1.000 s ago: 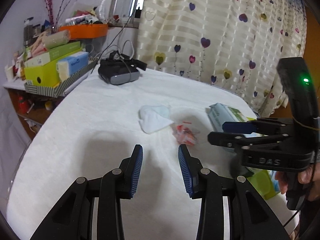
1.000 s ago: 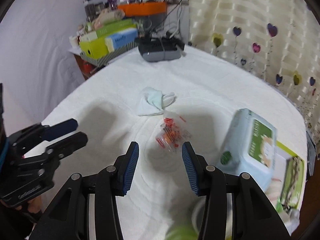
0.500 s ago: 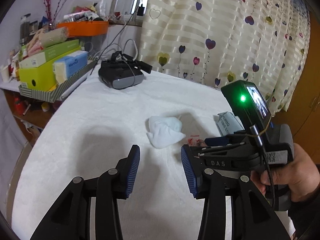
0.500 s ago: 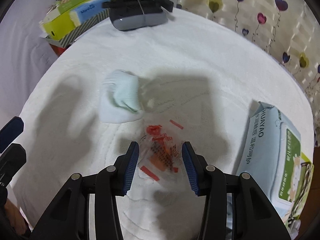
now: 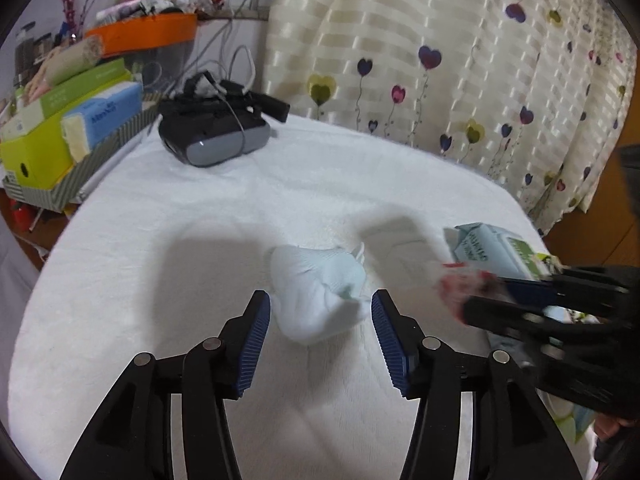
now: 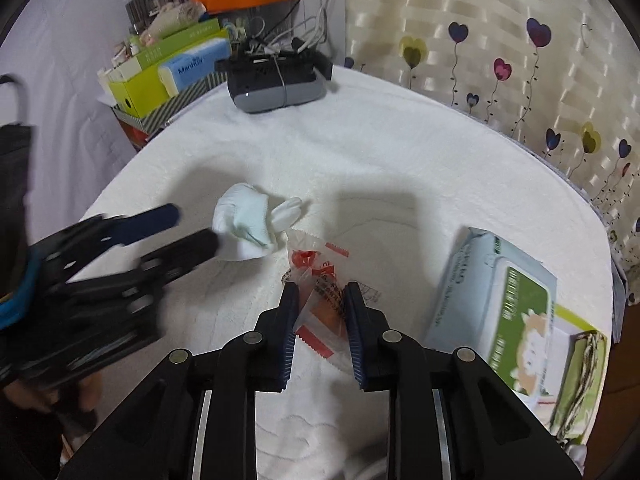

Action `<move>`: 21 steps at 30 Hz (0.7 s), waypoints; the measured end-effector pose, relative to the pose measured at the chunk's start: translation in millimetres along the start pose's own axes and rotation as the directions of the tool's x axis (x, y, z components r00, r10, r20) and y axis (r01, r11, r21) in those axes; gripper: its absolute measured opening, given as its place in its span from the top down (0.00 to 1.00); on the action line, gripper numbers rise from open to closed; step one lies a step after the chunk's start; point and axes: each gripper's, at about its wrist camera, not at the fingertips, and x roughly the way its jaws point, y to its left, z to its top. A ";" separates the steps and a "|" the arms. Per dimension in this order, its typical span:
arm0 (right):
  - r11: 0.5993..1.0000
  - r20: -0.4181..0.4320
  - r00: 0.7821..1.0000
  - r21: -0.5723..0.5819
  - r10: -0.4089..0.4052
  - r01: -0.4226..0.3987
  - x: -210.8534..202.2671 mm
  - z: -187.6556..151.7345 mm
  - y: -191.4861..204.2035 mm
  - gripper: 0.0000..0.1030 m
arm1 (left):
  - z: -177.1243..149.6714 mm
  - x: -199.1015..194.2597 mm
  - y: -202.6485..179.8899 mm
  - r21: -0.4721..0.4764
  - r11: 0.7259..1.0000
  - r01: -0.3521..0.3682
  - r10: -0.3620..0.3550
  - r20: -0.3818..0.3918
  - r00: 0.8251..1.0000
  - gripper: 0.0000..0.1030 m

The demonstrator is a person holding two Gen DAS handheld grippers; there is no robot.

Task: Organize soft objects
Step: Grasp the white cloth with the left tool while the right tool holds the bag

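Note:
A white and pale green sock [image 5: 320, 292] lies crumpled on the white table cover [image 5: 200, 240]; it also shows in the right wrist view [image 6: 248, 228]. My left gripper [image 5: 320, 332] is open, its jaws on either side of the sock's near end. My right gripper [image 6: 320, 320] is shut on a clear plastic packet with red print [image 6: 320, 280] and holds it just above the cover. In the left wrist view the packet [image 5: 456, 284] is blurred at the right gripper's tips.
A pack of wet wipes [image 6: 496, 296] lies at the right beside green packaging [image 6: 580, 376]. A black and grey headset [image 5: 212, 132] sits at the far edge. Boxes and an orange tray [image 5: 140, 32] crowd a shelf at the left. A heart-print curtain [image 5: 440, 60] hangs behind.
My right gripper has closed on the packet and lifted it off the cover. My left gripper has moved forward until its jaws flank the sock.

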 end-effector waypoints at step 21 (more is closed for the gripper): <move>0.997 0.093 0.993 0.039 0.069 -0.073 -34.2 -16.9 -22.9 0.77 | 5.0 22.8 -12.6 0.010 0.998 -0.063 0.063 -0.005 0.998 0.70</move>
